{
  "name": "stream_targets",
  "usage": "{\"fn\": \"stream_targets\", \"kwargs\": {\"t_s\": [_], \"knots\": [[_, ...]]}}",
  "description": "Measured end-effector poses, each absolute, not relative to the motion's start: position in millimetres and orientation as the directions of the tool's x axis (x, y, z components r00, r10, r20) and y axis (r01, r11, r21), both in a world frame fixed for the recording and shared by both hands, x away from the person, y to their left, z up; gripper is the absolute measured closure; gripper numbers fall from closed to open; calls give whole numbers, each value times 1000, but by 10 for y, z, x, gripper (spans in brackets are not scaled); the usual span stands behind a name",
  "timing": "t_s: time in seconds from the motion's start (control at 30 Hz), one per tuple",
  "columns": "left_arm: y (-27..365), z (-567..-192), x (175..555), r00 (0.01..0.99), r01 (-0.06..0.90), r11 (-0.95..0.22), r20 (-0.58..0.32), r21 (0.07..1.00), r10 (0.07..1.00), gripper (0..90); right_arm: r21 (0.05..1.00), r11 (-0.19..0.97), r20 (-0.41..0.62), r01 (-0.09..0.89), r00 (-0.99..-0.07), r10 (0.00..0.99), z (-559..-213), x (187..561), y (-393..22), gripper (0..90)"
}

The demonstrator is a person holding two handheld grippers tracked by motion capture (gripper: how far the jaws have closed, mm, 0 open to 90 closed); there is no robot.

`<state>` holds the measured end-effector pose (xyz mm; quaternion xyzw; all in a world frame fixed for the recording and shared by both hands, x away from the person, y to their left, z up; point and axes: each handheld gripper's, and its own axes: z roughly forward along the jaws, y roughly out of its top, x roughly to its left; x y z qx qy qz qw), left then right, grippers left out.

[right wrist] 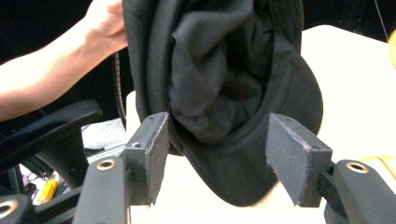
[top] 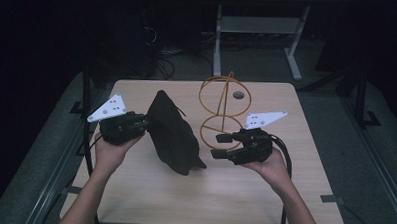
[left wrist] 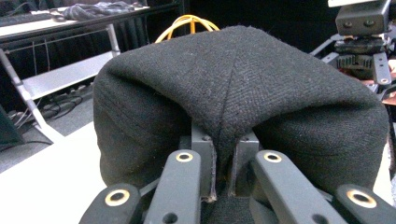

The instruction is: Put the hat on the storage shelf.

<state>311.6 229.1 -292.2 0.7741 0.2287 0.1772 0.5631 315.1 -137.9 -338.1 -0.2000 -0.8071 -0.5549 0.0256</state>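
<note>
Here, left hand-held gripper (top: 145, 123): clamped on black cap (top: 173, 133), lifted near tabletop (top: 148, 190) centre.
Right hand-held gripper (top: 220, 145): jaws parted, beside cap's brim, gripping nothing.

Overhead view, two close claw views

Black cloth cap (top: 173, 133): crumpled, hanging brim-down above table's middle, hollow inside apparently facing right; crown fabric pinched.

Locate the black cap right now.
In the high view the cap hangs mid-table, pinched by the left claw, just left of the wire stand; the open right claw sits at its right.
</note>
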Motion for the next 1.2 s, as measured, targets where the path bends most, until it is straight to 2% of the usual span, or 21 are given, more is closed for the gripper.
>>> {"fn": "stream_targets", "kwargs": {"t_s": [0.67,1.2], "knots": [[2321,-2707,3242,828,170,-253,1,952,560,837,854,315,269,414,-869,415,-3636,3147,-1765,295],[2283,-2555,3390,827,194,-261,-15,946,561,837,838,287,281,464,-818,503,-3862,3050,-2140,273]]}}
